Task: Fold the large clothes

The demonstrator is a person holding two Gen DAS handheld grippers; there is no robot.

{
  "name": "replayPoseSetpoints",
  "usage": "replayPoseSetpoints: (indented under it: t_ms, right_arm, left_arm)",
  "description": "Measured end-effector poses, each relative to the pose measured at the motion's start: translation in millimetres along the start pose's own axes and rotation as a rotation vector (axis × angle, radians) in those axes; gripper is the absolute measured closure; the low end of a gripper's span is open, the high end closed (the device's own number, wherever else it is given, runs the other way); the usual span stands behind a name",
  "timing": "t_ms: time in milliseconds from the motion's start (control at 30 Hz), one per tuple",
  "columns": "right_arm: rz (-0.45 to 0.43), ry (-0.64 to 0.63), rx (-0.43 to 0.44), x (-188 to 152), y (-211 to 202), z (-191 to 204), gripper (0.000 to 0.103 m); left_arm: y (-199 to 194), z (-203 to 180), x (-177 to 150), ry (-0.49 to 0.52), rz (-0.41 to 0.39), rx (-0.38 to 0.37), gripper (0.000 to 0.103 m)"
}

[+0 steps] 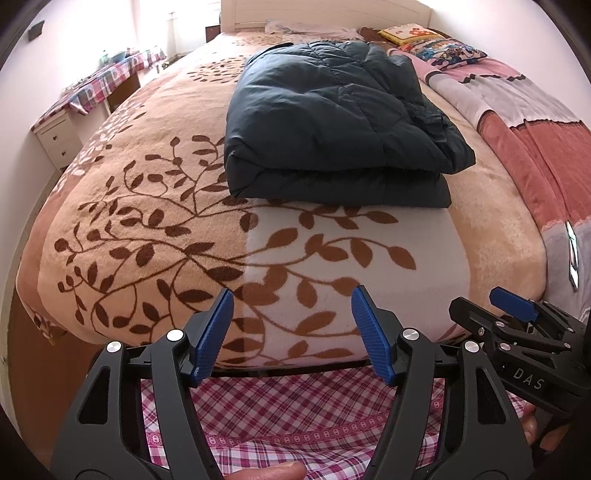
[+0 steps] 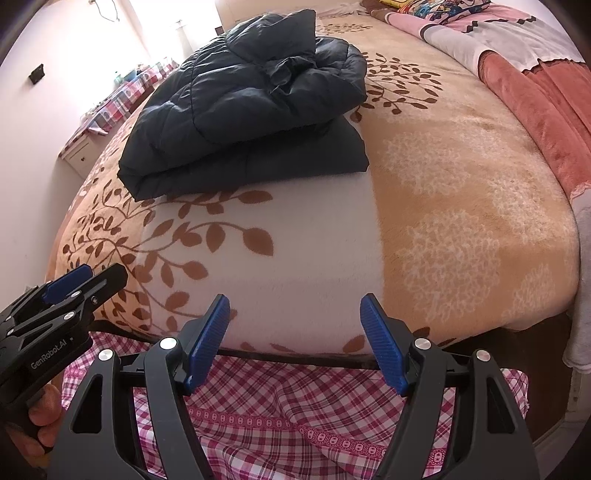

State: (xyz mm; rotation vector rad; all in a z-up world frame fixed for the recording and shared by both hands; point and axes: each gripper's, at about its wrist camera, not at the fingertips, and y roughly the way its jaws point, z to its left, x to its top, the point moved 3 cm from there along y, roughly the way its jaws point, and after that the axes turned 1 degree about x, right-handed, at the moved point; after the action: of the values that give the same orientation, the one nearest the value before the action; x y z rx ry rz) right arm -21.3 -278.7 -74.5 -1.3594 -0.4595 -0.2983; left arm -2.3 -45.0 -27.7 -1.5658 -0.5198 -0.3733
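Leaf-patterned blanket [image 1: 155, 236] on bed, folded dark puffer jacket [image 1: 332, 122] mid-bed, pillows [image 1: 436, 48] beyond, left gripper [image 1: 291, 332] and right gripper [image 2: 295, 341] both agape, empty.

A folded jacket [image 1: 332, 122] lies on a blanket [image 1: 147, 221] spread across a bed [image 1: 332, 11], toward the bed's middle and well back from its near edge. To the jacket's right, a second blanket [image 1: 517, 122] runs along the bed's far side, with pillows [image 1: 436, 44] at its head end near the headboard. A counter [image 1: 96, 88] stands beside the bed on the left, against the wall. Both grippers hang side by side before the bed's near edge, the left gripper [image 1: 291, 332] just left of the right gripper [image 2: 295, 339], above a checked cloth [image 1: 295, 406] below the edge.
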Motion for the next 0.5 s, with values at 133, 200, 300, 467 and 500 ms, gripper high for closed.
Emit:
replayPoseSetpoints:
  t_ms: [133, 200, 300, 467, 500]
  right_arm:
    - [0.000, 0.001, -0.001, -0.4, 0.6, 0.5, 0.031]
    - [0.000, 0.001, -0.001, -0.4, 0.6, 0.7, 0.031]
    - [0.000, -0.001, -0.002, -0.6, 0.7, 0.7, 0.031]
    - [0.000, 0.000, -0.003, -1.1, 1.1, 1.0, 0.031]
    - [0.000, 0.000, -0.003, -1.0, 1.1, 1.1, 0.031]
  left_arm:
    - [1.2, 0.3, -0.7, -0.002, 0.005, 0.001, 0.037]
    - [1.2, 0.2, -0.7, -0.002, 0.005, 0.000, 0.037]
    - [1.5, 0.4, -0.7, -0.002, 0.005, 0.001, 0.037]
    - [1.7, 0.2, -0.7, -0.003, 0.007, 0.000, 0.037]
    - [1.8, 0.4, -1.0, -0.003, 0.007, 0.000, 0.037]
